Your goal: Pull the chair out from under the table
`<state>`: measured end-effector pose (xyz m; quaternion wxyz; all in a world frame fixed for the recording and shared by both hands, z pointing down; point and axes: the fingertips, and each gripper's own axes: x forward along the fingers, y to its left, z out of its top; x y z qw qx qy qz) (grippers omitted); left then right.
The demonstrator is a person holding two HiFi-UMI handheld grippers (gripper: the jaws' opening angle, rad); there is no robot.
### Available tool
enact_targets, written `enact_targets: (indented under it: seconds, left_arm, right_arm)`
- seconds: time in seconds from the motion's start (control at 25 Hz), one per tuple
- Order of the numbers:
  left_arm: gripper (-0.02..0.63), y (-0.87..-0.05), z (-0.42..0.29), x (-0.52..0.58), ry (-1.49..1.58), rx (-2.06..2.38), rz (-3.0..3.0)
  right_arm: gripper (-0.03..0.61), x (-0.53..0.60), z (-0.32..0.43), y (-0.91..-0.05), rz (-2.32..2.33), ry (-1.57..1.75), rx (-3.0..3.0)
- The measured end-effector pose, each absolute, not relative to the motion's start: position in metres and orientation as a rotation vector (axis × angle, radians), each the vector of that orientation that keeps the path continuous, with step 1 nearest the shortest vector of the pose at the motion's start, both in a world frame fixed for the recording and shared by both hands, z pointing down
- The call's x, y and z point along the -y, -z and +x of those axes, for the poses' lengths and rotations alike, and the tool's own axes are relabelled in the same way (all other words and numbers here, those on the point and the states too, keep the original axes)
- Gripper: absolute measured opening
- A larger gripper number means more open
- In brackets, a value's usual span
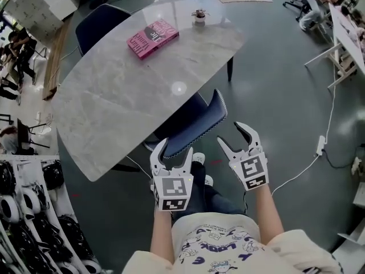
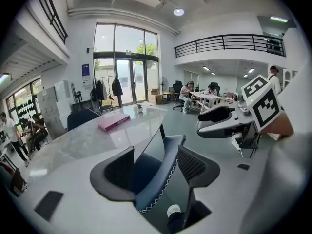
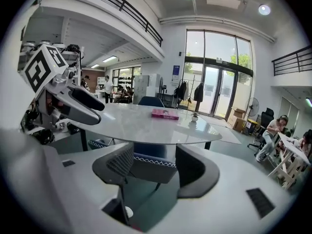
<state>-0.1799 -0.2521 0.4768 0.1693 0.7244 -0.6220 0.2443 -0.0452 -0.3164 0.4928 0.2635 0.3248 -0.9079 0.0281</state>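
A dark blue chair (image 1: 197, 124) is tucked under the grey marble table (image 1: 114, 107), with only its curved back sticking out on my side. My left gripper (image 1: 175, 150) hovers open just short of the back's near end. My right gripper (image 1: 230, 135) is open too, a little to the right of the back. In the left gripper view the chair back (image 2: 163, 167) shows through the gap of the left gripper (image 2: 156, 172), untouched by the pads. The right gripper view frames the chair (image 3: 151, 161) between the spread jaws of the right gripper (image 3: 153, 172), still apart from it.
A pink book (image 1: 151, 39) and a small potted plant (image 1: 199, 17) lie on the table. A second dark chair (image 1: 100, 24) stands at its far side. A rack of gear (image 1: 28, 210) lines the left, and a power strip (image 1: 321, 144) with cable lies on the floor at right.
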Motion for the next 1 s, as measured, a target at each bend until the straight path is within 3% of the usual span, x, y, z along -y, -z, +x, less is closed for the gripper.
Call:
enact_targets:
  seconds: [1.0]
  left_arm:
    - [0.302, -0.588, -0.155, 0.279, -1.079, 1.317, 2.079]
  right_arm:
    - [0.313, 0.349, -0.06, -0.577, 0.564, 0.119, 2.231]
